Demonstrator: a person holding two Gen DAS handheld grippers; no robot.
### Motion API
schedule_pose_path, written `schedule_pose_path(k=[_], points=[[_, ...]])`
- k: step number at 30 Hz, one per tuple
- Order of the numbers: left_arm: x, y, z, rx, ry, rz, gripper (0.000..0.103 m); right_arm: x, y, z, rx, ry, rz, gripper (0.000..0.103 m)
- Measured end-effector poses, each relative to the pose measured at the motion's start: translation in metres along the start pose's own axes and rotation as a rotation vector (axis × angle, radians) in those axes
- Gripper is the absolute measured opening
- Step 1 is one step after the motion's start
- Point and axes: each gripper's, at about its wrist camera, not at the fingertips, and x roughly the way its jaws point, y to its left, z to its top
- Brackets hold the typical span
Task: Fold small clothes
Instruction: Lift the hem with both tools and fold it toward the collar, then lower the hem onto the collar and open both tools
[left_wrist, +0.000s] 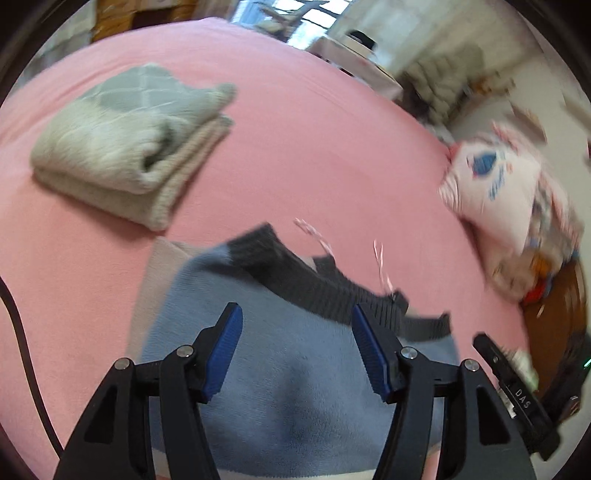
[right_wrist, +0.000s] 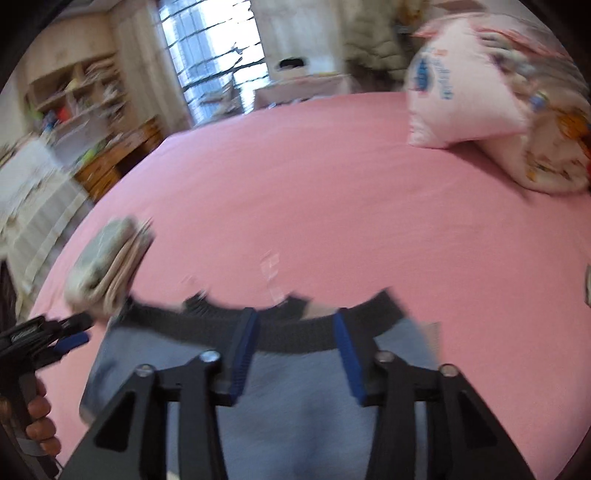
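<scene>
A small light-blue knit garment (left_wrist: 295, 376) with a dark grey ribbed band (left_wrist: 317, 284) lies on the pink bed sheet (left_wrist: 314, 147). My left gripper (left_wrist: 295, 314) is open above the blue cloth, near the grey band, holding nothing. In the right wrist view the same garment (right_wrist: 288, 402) lies under my right gripper (right_wrist: 295, 321), which is open with its blue pads over the grey band (right_wrist: 295, 336). The left gripper (right_wrist: 70, 332) shows at the far left there. Both views are motion-blurred.
A folded beige and grey knit garment (left_wrist: 125, 144) lies on the bed to the left, also seen in the right wrist view (right_wrist: 107, 258). A printed pink pillow (left_wrist: 509, 192) sits at the right edge (right_wrist: 491, 99). Shelves and a window stand beyond the bed.
</scene>
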Motion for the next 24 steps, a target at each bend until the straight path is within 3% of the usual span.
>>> schedule_pose_path(k=[2, 7, 10, 12, 15, 20, 23, 24], points=[[0.01, -0.011, -0.006, 0.044, 0.01, 0.021, 0.06, 0.014, 0.02, -0.008, -0.035, 0.04, 0.031, 0.022], [0.041, -0.017, -0.004, 0.091, 0.017, 0.086, 0.06, 0.065, 0.048, -0.034, -0.066, 0.182, 0.101, 0.018], [0.062, -0.004, 0.005, 0.102, 0.03, 0.167, 0.06, 0.095, 0.046, -0.041, -0.063, 0.238, 0.073, 0.015], [0.074, 0.008, 0.011, 0.097, 0.038, 0.217, 0.06, 0.105, 0.034, -0.038, -0.031, 0.24, 0.061, 0.009], [0.084, 0.019, 0.018, 0.078, 0.041, 0.222, 0.059, 0.114, 0.01, -0.028, 0.045, 0.251, 0.049, 0.0], [0.094, 0.018, 0.021, 0.107, 0.052, 0.263, 0.059, 0.122, -0.041, -0.007, 0.096, 0.224, -0.064, 0.0], [0.099, 0.019, 0.02, 0.117, 0.046, 0.277, 0.059, 0.12, -0.075, 0.0, 0.16, 0.211, -0.054, 0.0], [0.1, 0.019, 0.02, 0.119, 0.044, 0.283, 0.059, 0.116, -0.084, 0.002, 0.149, 0.186, -0.18, 0.0]])
